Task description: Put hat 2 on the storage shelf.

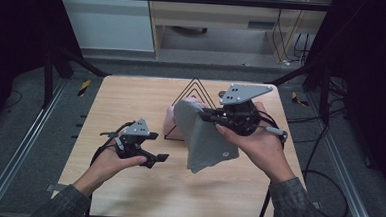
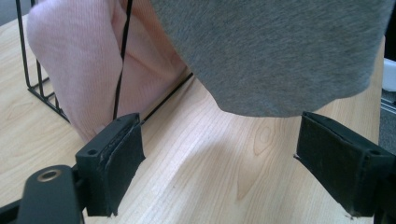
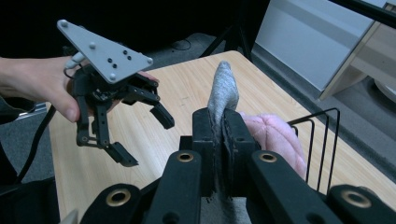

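A grey cloth [image 1: 204,138] hangs above the table, pinched at its top edge by my right gripper [image 1: 204,114], which is shut on it; the fold of grey cloth [image 3: 222,93] sticks up between the closed jaws of my right gripper [image 3: 219,123]. A pink cloth [image 1: 172,122] rests against a black wire rack [image 1: 194,92] behind it. The pink cloth [image 2: 93,60] and the wire rack [image 2: 42,88] lie ahead of my left gripper [image 2: 219,172], which is open and empty. My left gripper [image 1: 157,145] sits low at the table's left, its jaws towards the cloths.
The wooden table [image 1: 131,100] has bare room at the left and front. Black frame legs and cables [image 1: 322,175] lie on the floor around it. A pale cabinet [image 1: 220,20] stands beyond the far edge.
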### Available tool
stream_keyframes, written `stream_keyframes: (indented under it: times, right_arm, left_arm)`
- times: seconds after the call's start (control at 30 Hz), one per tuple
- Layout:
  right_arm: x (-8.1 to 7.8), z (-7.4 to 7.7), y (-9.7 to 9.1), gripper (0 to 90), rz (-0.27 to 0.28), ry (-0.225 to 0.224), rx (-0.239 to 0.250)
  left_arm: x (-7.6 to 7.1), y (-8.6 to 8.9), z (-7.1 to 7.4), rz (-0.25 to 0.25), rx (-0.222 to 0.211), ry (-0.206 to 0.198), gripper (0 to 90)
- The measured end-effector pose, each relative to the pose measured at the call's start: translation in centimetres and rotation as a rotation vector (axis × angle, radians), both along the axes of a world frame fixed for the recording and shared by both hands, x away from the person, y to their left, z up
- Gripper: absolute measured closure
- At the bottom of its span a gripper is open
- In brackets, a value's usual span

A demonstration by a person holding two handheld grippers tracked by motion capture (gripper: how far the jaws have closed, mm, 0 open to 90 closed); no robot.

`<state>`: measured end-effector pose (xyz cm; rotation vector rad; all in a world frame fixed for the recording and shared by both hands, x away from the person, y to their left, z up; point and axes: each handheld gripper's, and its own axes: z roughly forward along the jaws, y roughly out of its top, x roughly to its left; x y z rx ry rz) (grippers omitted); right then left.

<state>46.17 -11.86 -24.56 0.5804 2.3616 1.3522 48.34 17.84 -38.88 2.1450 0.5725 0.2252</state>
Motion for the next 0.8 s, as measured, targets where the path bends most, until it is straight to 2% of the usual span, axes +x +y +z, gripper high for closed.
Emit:
stream_keyframes:
  times: [0.17, 0.43, 0.57, 0.67, 0.8]
  right_arm:
    - [-0.1, 0.6, 0.4, 85.8, 0.008, -0.003, -0.002]
    - [-0.3, 0.5, 1.1, 85.8, 0.027, 0.002, -0.007]
    - [-0.3, 0.3, 1.5, 85.8, 0.037, 0.002, -0.006]
    - [-0.4, 0.1, 1.7, 85.7, 0.038, 0.003, -0.005]
    - [-0.4, -0.4, 2.0, 85.8, 0.044, 0.014, -0.008]
  left_arm:
    - [0.8, -0.1, 0.7, 0.002, -0.007, 0.001, 14.5]
    - [2.1, -0.8, 1.8, -0.014, -0.006, -0.016, 18.0]
    - [2.5, -1.2, 2.1, -0.037, 0.006, -0.025, 19.1]
    - [2.7, -1.3, 2.2, -0.038, -0.001, -0.038, 21.2]
    - [3.3, -1.6, 1.9, -0.048, 0.003, -0.031, 24.9]
